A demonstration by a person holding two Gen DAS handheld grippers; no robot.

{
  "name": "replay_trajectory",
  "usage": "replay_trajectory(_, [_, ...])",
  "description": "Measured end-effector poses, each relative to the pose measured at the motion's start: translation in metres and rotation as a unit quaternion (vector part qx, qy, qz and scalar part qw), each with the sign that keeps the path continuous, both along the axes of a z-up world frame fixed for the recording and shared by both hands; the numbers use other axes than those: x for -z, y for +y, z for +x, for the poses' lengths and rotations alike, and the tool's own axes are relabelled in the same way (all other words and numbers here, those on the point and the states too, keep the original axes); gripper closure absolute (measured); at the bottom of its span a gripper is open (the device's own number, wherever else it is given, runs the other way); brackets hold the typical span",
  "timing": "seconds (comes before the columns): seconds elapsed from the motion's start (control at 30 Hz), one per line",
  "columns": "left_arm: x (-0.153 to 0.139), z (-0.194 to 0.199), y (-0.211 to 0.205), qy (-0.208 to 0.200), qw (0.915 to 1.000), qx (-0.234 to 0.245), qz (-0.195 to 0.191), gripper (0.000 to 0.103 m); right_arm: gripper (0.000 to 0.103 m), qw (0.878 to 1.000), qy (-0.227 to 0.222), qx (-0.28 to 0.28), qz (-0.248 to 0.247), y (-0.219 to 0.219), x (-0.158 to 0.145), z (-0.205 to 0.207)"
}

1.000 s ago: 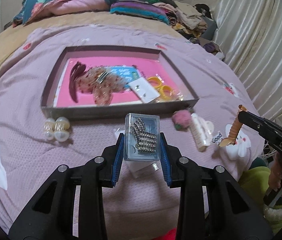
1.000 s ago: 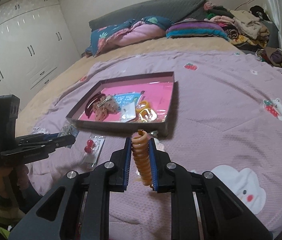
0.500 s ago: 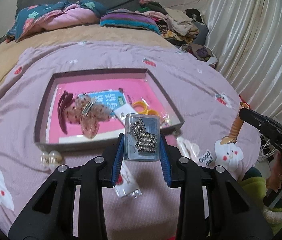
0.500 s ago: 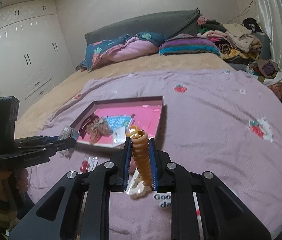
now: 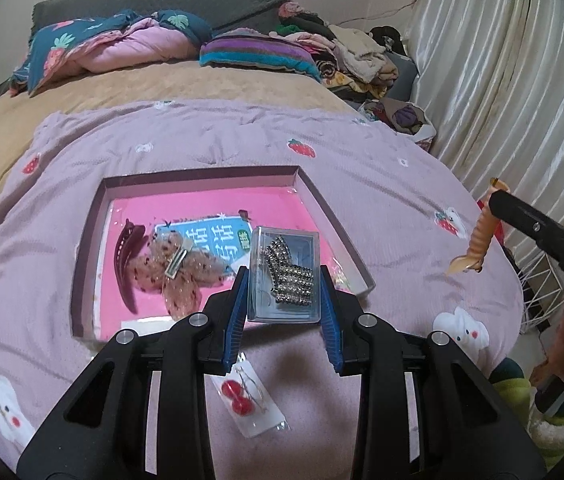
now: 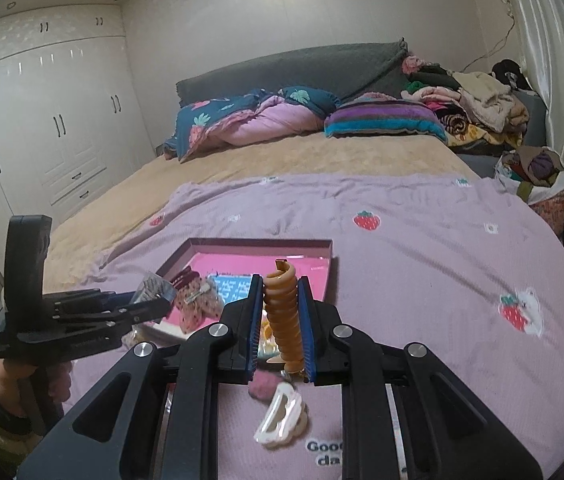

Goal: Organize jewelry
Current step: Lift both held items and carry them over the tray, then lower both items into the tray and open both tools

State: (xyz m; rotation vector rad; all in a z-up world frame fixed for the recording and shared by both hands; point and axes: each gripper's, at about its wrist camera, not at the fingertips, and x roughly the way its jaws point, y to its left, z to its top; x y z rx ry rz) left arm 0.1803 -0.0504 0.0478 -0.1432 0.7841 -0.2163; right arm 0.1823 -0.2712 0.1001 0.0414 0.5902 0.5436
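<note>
My left gripper is shut on a clear plastic box of rhinestone clips, held above the near right part of the pink-lined tray. The tray holds a dark red hair claw, a spotted fabric bow and a blue card. My right gripper is shut on an orange spiral hair tie, held above the bedspread near the tray; it also shows at the right of the left wrist view.
On the purple bedspread lie a packet with red cherry earrings, a white cloud claw clip and a pink pompom. Pillows and piled clothes sit at the bed's head. Curtains hang on the right.
Both grippers have risen and moved back from the tray, each still holding its item. The cherry earring packet has come into view under my left gripper.
</note>
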Motion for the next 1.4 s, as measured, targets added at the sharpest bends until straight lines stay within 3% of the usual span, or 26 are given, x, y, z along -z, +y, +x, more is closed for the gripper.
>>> replay_trajectory(0.37, [0.005,0.023,0.014,0.007,0.9999,-0.012,0.0,0.078,0.086,1.0,-0.015,-0.005,0.004,0.02,-0.019,0.028])
replay_trajectory(0.73, [0.035,0.046,0.035,0.04,0.9986,-0.034,-0.004,0.078,0.086,1.0,-0.01,-0.023,-0.003,0.053,-0.016,0.061])
replay_trajectory(1.03, [0.057,0.053,0.047,0.06,0.9971,-0.047,-0.001,0.078,0.086,0.999,0.017,-0.039,-0.028,0.081,0.013,0.085])
replay_trajectory(1.4, [0.078,0.058,0.053,0.081,0.9954,-0.051,-0.004,0.078,0.086,0.993,0.089,-0.037,-0.07,0.094,0.08,0.106])
